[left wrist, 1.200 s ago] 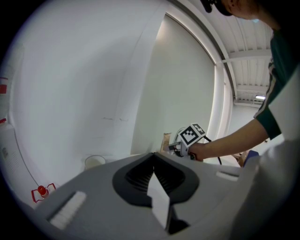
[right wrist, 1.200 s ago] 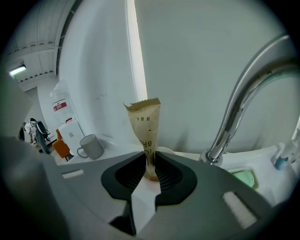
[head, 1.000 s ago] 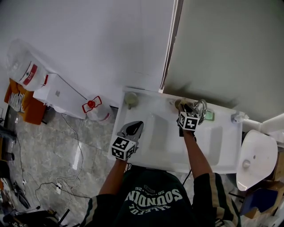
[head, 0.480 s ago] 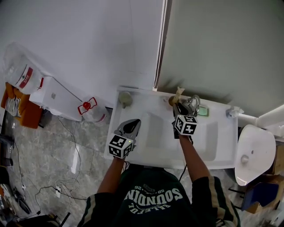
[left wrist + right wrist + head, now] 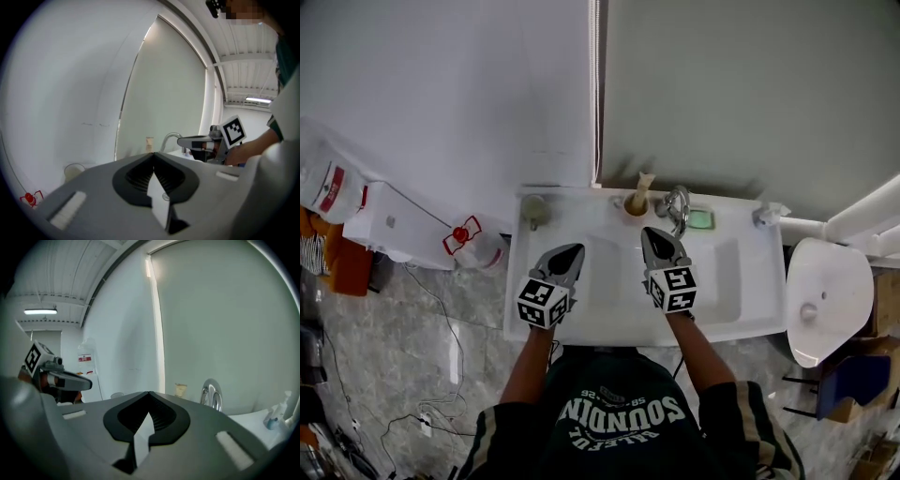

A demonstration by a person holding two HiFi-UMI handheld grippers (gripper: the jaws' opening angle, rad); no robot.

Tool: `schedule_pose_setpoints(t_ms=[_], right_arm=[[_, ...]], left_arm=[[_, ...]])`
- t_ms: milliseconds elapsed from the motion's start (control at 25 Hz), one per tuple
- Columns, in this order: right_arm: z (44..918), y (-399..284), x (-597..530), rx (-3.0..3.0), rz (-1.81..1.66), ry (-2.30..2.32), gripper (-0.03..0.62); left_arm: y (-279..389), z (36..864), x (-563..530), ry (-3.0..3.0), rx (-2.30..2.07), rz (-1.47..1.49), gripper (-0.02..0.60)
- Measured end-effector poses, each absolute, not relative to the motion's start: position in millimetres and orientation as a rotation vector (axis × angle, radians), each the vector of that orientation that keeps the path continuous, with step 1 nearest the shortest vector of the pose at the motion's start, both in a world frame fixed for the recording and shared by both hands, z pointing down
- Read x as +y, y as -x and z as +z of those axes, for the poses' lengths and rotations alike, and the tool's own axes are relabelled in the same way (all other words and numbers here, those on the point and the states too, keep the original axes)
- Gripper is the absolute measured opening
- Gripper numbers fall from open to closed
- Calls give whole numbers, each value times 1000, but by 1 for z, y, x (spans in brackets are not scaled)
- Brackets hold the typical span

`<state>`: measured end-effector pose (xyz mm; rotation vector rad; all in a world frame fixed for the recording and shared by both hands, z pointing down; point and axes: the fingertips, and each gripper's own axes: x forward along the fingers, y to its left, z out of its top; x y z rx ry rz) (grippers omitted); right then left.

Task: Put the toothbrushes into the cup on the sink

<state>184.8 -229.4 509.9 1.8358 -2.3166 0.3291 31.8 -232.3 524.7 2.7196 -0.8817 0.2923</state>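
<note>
cup [image 5: 635,204] with upright toothbrush [image 5: 645,182] is noted just beyond right gripper [image 5: 656,236], farther from left gripper [image 5: 570,253]. right jaws just closed on nothing; left clenched, empty.

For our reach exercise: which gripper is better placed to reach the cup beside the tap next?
Right, probably. The right gripper sits just before the cup, shut and empty; the left gripper is further left.
</note>
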Motion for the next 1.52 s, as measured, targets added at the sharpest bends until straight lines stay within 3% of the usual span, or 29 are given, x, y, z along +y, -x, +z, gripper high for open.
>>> schedule_pose_setpoints(t_ms=[480,1080,1520], right_arm=[[544,-183,-206,-2317,500,-1784,2],[609,-38,-207,-2430,695,-1318,20],[678,30,-185,-2288,848,-1114,46]], left_arm=[[-43,534,-225,-2710,-854,301,51],[84,549,-232,-2537,-1174,277,51],[130,566,-230,-2477,-1209,278,51]])
